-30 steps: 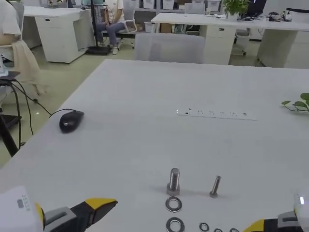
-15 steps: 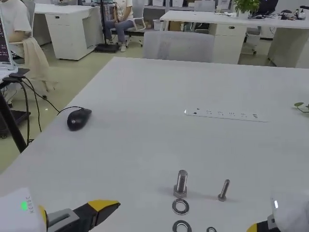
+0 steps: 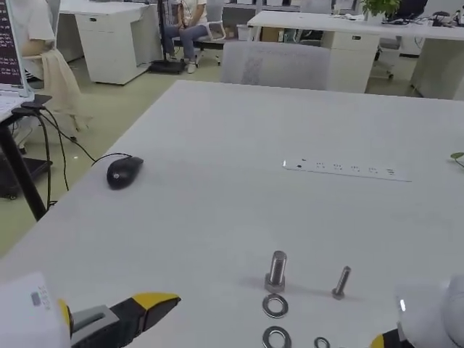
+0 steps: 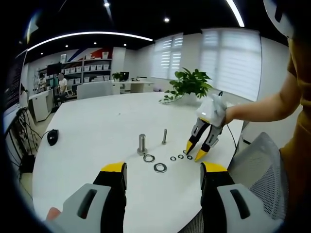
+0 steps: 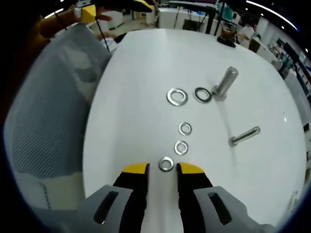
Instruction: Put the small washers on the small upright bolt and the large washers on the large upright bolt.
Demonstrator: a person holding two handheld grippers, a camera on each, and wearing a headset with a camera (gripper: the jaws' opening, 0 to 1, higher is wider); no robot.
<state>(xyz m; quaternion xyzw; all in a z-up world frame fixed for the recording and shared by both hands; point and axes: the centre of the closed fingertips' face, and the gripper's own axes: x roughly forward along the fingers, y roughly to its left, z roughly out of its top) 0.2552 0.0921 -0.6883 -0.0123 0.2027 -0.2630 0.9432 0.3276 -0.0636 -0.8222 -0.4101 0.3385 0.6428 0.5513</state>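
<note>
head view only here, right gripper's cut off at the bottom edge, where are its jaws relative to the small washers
observer: The right gripper has its jaws open on either side of the nearest small washer, not closed on it.
operator: how many small ones, i see just one
observer: Three in a row: past the nearest lie the middle small washer and the far small washer.
operator: left jaws?
observer: The left gripper is open and empty, held back from the large bolt.
</note>
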